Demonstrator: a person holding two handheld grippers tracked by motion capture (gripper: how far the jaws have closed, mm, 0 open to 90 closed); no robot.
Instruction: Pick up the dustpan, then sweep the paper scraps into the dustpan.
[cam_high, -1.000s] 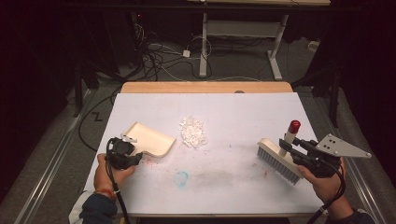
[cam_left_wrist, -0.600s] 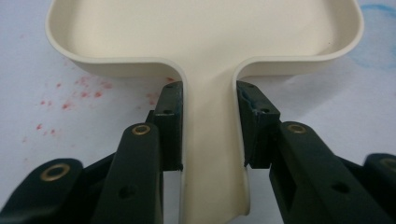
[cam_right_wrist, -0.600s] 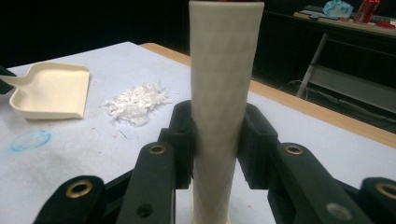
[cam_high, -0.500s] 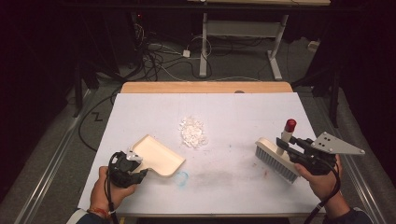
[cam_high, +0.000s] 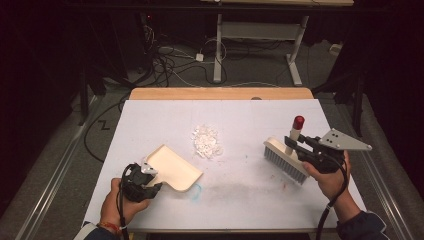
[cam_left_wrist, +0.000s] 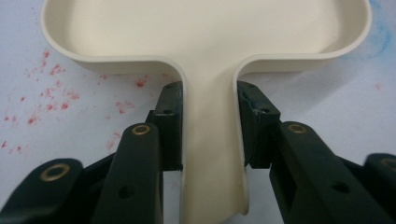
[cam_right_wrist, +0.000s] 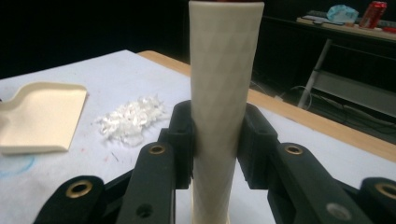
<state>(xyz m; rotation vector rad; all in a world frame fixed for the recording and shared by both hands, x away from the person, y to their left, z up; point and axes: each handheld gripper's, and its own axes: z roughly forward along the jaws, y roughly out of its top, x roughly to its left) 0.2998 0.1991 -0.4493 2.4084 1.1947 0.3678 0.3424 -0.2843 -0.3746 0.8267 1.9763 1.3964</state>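
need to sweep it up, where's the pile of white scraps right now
In the high view the pile of white scraps lies mid-table, between the dustpan at its lower left and the brush at its right.

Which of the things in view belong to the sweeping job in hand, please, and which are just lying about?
Belonging to the job:
- cream dustpan, held by the left gripper
- brush, its handle held by the right gripper
- pile of white scraps

Lying about:
- red can on the far bench
- cables on the floor
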